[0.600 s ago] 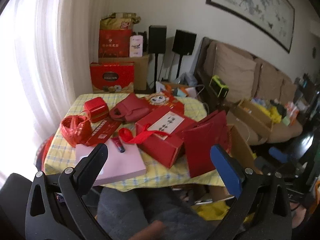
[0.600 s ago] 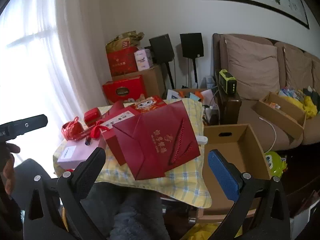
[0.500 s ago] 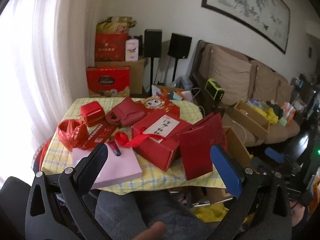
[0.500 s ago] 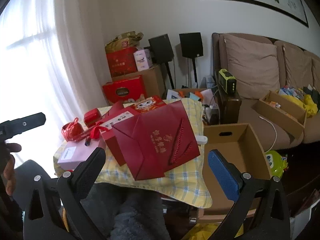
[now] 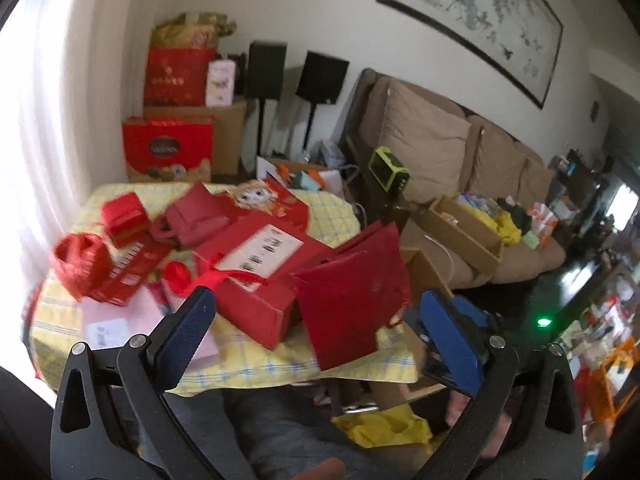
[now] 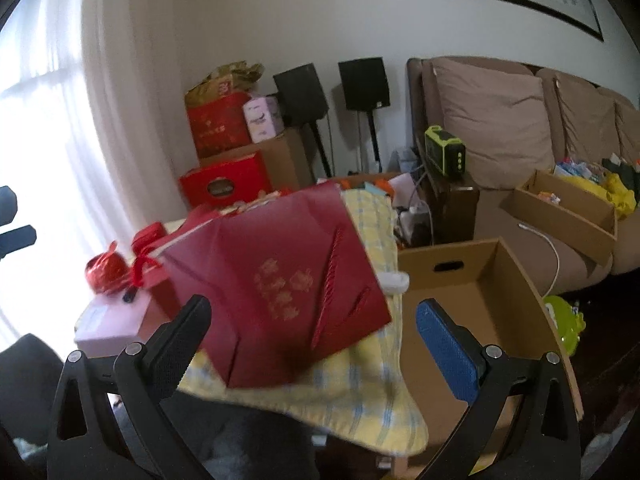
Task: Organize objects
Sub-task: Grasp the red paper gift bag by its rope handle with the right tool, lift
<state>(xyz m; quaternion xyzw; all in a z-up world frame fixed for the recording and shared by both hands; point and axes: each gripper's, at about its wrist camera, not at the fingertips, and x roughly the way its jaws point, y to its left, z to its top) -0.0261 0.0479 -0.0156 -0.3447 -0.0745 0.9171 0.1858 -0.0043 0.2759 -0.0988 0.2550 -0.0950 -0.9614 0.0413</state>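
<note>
A small table with a yellow checked cloth (image 5: 256, 364) (image 6: 360, 392) carries red gift items. A dark red paper bag (image 5: 352, 292) (image 6: 280, 292) lies at its near right corner. Beside it sit a long red box with a ribbon (image 5: 256, 272), a pink flat box (image 5: 120, 320) (image 6: 112, 320), a red ribbon roll (image 5: 78, 260) (image 6: 106, 272), a small red box (image 5: 122, 216) and a red pouch (image 5: 196, 220). My left gripper (image 5: 316, 320) hangs open before the table's near edge. My right gripper (image 6: 312, 328) is open too, the red bag seen beyond its fingers, apart from them.
An open cardboard box (image 6: 480, 304) stands on the floor right of the table. Behind are stacked red gift boxes (image 5: 168, 148), two black speakers (image 5: 268, 68), a beige sofa (image 5: 460, 152) with a cardboard tray (image 6: 568, 212), and a curtained window on the left. A person's lap lies below.
Both views have closed in on the table, so its objects look larger. The left view has tilted and swung a little to the right. Both grippers stay open.
</note>
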